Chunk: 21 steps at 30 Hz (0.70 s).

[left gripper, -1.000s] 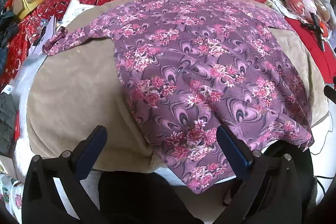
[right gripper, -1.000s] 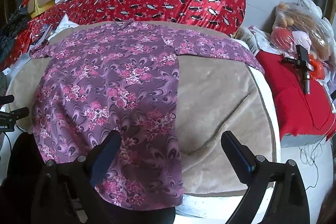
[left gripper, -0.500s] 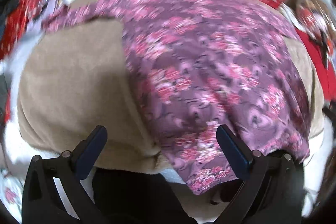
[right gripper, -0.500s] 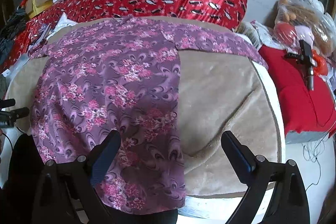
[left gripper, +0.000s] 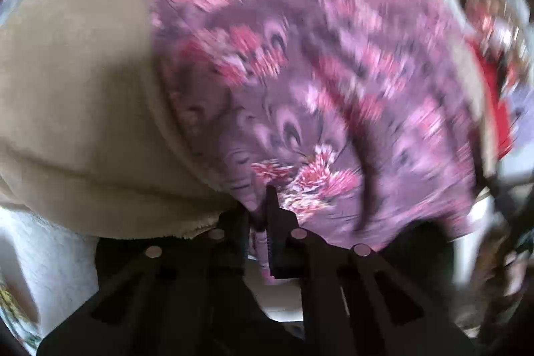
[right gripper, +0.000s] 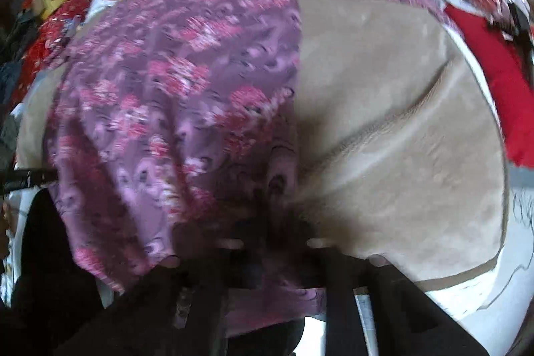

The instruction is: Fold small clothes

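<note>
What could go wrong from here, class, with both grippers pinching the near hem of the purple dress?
1. The left gripper holds only a thin bit of the dress hem, which might slip out when lifted.
2. The right gripper bites where the dress meets the beige blanket; it may drag the blanket along.
3. The spread sleeves could crumple when the hem is folded.

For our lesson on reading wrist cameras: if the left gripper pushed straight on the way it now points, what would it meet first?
The left gripper is already shut on the near hem of the purple floral garment, so that cloth comes first. Just behind lies the tan blanket, probably next, though blur leaves depth unclear.
</note>
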{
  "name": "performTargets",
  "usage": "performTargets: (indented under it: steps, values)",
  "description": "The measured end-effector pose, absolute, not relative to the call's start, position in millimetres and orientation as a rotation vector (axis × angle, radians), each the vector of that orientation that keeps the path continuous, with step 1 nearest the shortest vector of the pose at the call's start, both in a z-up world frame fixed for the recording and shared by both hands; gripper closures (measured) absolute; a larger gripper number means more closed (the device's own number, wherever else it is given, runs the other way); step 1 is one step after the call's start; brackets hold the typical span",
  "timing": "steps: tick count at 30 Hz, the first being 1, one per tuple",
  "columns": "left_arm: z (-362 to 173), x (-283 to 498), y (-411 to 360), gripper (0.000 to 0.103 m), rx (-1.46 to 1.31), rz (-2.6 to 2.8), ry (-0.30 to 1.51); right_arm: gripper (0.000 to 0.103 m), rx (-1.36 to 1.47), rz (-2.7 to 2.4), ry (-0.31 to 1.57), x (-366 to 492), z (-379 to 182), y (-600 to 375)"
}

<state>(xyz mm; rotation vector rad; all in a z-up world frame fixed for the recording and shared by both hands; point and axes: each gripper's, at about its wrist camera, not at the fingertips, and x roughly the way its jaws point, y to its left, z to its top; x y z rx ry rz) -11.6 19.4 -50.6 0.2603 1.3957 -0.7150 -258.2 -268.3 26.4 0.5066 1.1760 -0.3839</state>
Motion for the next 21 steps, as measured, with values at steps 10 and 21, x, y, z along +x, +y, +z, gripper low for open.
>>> performTargets:
  steps: [10,21]
  values:
    - [-18,9,81,0.1,0.26,-0.583,1.389,0.101,0.719,-0.404,0.951,-320,80,-309]
    - [6,-14,59,0.079,0.334,-0.642,1.159,0.09,0.715,-0.452,1.005,-294,58,-327]
